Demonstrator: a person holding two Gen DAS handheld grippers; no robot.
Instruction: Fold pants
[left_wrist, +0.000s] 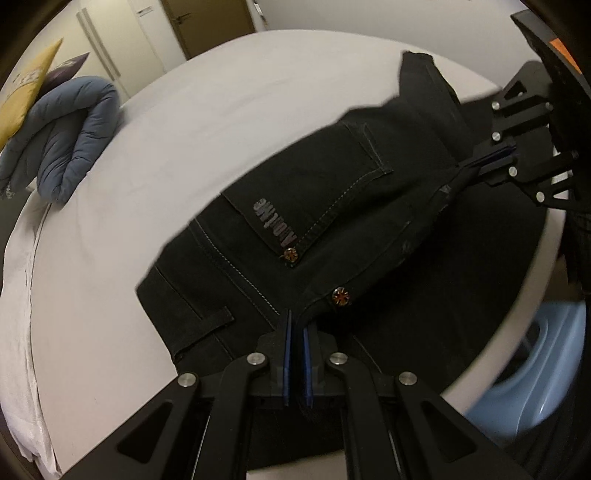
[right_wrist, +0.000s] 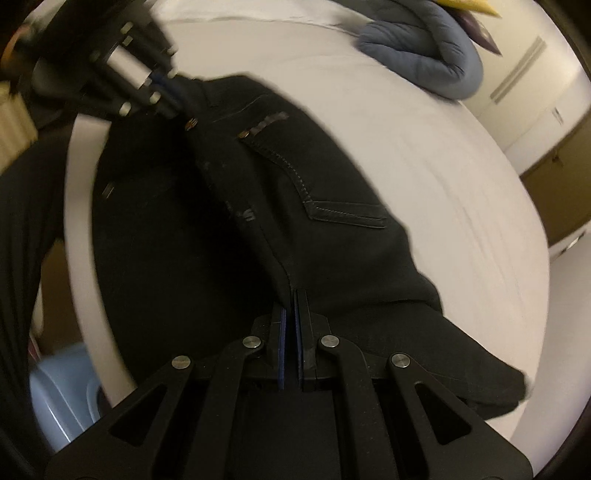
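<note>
My left gripper (left_wrist: 296, 325) pinches the black pants (left_wrist: 332, 206) at the waistband, six o'clock. My right gripper (right_wrist: 291, 306) pinches the fold further along. Pants lie partly folded on the white bed (left_wrist: 192, 129); blue duvet (left_wrist: 70, 133) at ten o'clock.

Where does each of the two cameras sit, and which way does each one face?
Left wrist: sits on the left gripper, facing along the black pants toward the right gripper; own fingers show.
Right wrist: sits on the right gripper, facing back along the pants toward the left gripper; own fingers show.
Shared: the pants, white bed, blue puffy jacket.
</note>
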